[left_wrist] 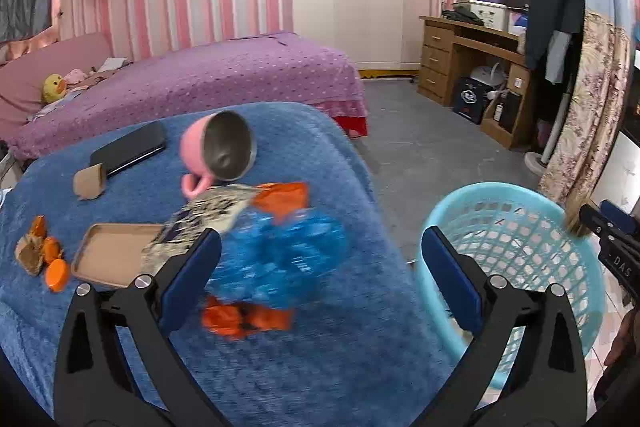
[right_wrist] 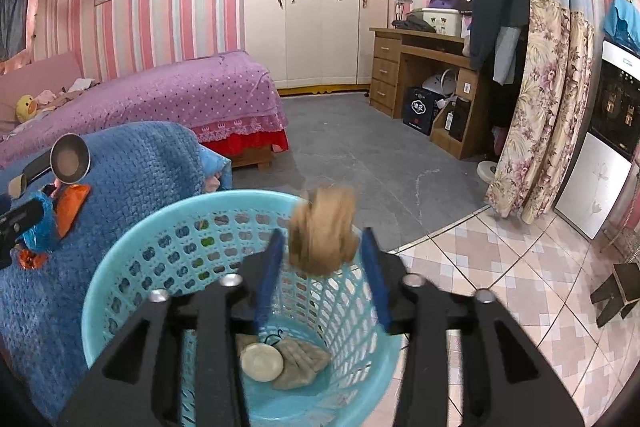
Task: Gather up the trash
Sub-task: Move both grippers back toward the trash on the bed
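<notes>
The right tongs (right_wrist: 322, 281) hung above the light blue basket (right_wrist: 132, 267), spread, with a blurred brown paper wad (right_wrist: 323, 231) loose between the pads and touching neither. A white lid (right_wrist: 262, 363) and grey scraps lay on the basket's floor. Beside the basket, the left tongs (left_wrist: 320, 267) stood spread wide over the blue-blanketed surface (left_wrist: 320, 367), empty, above a blurred blue wrapper (left_wrist: 288, 259) and orange wrappers (left_wrist: 248, 319). Beyond those lay a tipped pink mug (left_wrist: 200, 147).
</notes>
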Tool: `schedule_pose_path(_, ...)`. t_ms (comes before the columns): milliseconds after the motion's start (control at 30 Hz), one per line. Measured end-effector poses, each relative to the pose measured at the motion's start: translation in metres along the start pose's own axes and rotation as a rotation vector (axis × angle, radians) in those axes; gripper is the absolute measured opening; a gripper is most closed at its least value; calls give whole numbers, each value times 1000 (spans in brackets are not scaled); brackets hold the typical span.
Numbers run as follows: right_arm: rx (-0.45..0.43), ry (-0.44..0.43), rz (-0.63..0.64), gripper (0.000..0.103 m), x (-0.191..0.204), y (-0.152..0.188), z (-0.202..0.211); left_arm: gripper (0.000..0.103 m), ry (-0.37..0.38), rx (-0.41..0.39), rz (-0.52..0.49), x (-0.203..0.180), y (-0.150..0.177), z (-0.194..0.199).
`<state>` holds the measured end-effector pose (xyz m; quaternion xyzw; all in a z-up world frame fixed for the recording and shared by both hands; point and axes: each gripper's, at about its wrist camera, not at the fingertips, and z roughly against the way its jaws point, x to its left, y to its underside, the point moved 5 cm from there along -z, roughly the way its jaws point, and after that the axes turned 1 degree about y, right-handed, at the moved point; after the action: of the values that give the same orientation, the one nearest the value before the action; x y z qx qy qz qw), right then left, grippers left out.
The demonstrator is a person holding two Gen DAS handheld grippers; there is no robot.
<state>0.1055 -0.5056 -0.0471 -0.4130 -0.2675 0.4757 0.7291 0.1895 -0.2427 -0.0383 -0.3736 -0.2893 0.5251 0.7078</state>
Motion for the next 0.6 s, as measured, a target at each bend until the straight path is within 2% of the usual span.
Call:
schedule_pose_path(33, -8, 0, 0, 68, 3, -1, 1, 97, -5, 0, 4, 4, 0, 1)
schedule_pose_path(100, -17, 0, -2, 71, 10, -3, 4, 97, -16, 1, 20, 17, 1, 4)
schedule_pose_path(167, -22, 1, -7, 84, 15, -5, 4, 97, -27, 1, 28, 29, 3, 8)
schedule_pose_path(233, -27, -2, -10, 91, 22, -7, 5, 97, -43, -6, 26, 41, 4, 11)
schedule_pose_path(367, -25, 12, -2, 96, 37, -10, 4, 97, -78, -15, 29, 69, 4, 18)
schedule_pose_path(600, -25, -22, -27, 98, 68, -13, 4, 97, -132, -15, 55, 121, 6, 28)
